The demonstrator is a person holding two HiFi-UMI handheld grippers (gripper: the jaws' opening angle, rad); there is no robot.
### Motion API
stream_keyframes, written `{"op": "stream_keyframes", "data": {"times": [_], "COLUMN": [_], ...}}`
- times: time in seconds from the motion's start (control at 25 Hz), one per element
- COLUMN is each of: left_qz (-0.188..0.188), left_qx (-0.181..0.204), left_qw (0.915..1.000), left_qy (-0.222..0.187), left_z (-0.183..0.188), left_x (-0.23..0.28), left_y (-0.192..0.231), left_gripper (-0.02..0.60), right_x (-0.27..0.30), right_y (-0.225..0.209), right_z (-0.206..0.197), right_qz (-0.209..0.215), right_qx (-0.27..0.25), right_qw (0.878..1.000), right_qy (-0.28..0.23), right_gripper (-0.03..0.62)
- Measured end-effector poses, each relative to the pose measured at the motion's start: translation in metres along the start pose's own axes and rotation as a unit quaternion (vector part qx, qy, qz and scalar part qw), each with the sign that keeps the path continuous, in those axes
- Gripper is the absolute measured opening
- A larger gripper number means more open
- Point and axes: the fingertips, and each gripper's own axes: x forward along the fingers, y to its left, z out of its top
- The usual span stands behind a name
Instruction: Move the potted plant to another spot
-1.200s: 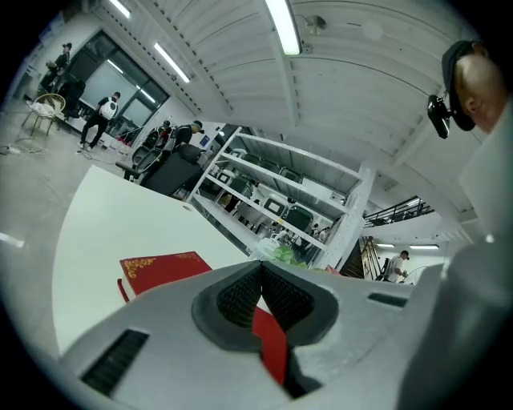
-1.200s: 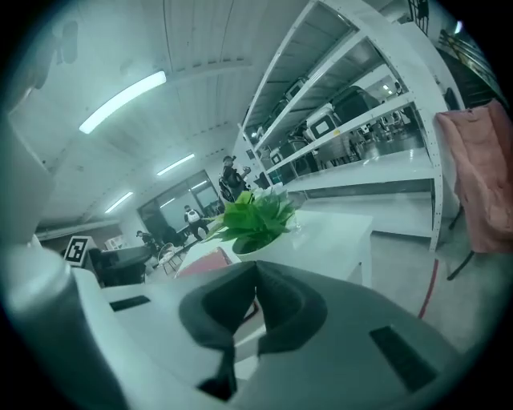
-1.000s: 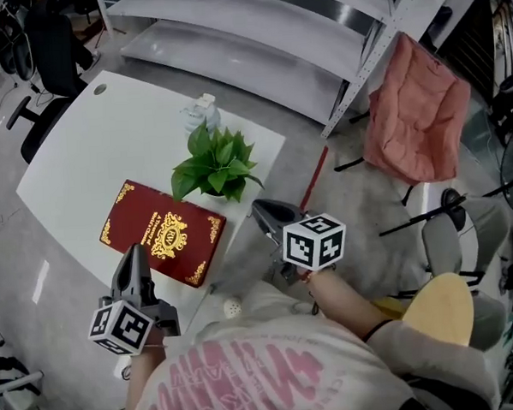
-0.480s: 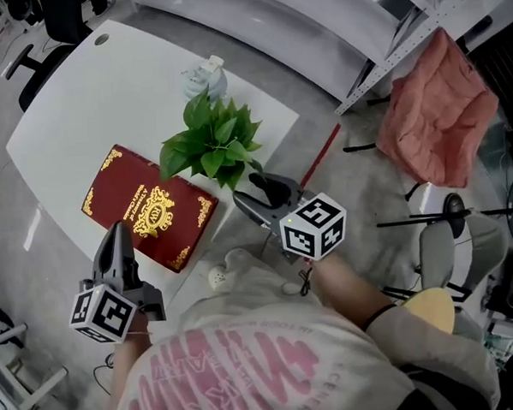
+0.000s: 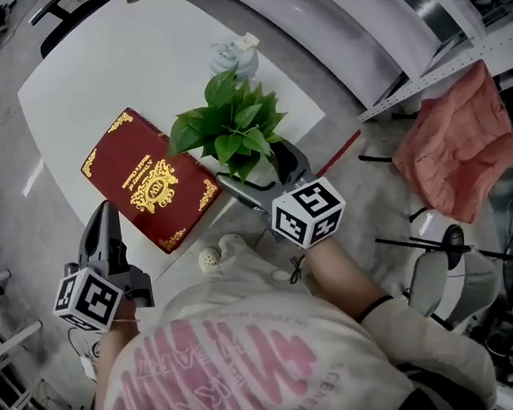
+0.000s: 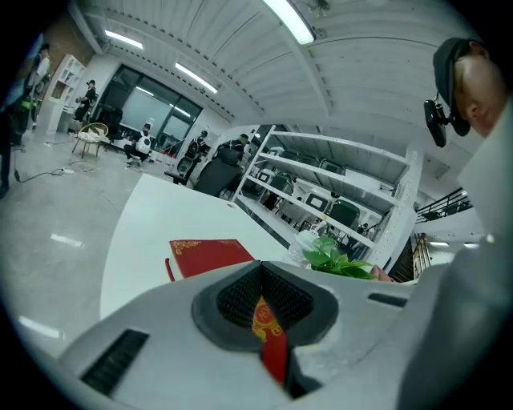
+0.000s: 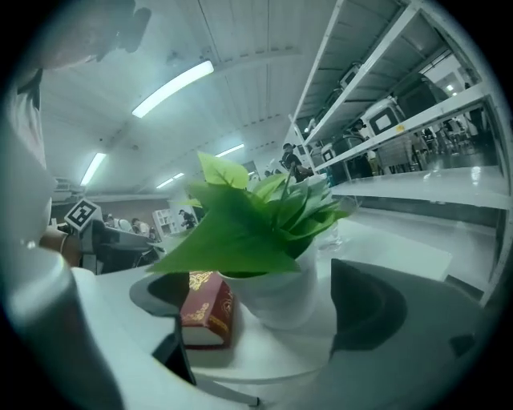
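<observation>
Reach for potted plant [image 5: 235, 128], mid-frame.
Right gripper [image 5: 253, 166] jaws, just opened wide, frame its pot [image 7: 276, 292], untouched: slide in level, clamp low. Left gripper [image 5: 103, 229] jaws together.

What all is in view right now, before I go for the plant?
table: one, white, carries everything below except the cloth and shelving
book: one, red with gold ornament, flat on the table, left of the plant
potted plant: one, green leaves in a white pot, on the table near its edge
figurine: one, pale, on the table just behind the plant
cloth: one, salmon pink, hanging off to the right, away from the table
shelving: one unit, white, beyond the table
left claw: one, grey, shut and empty, off the table's near edge, pointing toward the book
right claw: one, grey, open; its jaws have just been opening, pot between them, pads not pressing on it
</observation>
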Motion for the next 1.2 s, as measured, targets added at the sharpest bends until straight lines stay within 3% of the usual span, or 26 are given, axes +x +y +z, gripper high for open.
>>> {"op": "stream_keyframes", "data": {"times": [0.16,0.44,0.68,0.88,1.04,1.2], "left_qz": [0.013,0.032,0.042,0.050,0.057,0.042], "left_qx": [-0.005,-0.010,-0.015,-0.024,-0.036,-0.051], "left_qw": [0.9999,0.9994,0.9988,0.9981,0.9966,0.9946], "left_qy": [-0.007,-0.007,-0.017,-0.029,-0.048,-0.080], "left_z": [0.000,-0.010,-0.013,-0.016,-0.011,0.000], "left_x": [-0.006,-0.011,-0.010,-0.008,-0.007,-0.010], "left_y": [0.002,0.002,-0.001,-0.003,-0.003,-0.007], "left_gripper": [0.003,0.003,0.003,0.003,0.003,0.003], "right_x": [0.016,0.027,0.035,0.036,0.035,0.028], "right_y": [0.008,0.004,-0.001,-0.002,-0.004,0.007], "right_z": [0.000,0.016,0.014,0.014,0.015,0.032], "right_qz": [0.019,0.008,0.006,0.021,0.024,0.049], "right_qx": [-0.034,-0.084,-0.085,-0.079,-0.051,-0.025], "right_qw": [0.999,0.996,0.996,0.997,0.998,0.998], "right_qy": [0.013,-0.014,-0.002,0.011,0.018,-0.006], "right_gripper": [0.555,0.554,0.552,0.514,0.508,0.505]}}
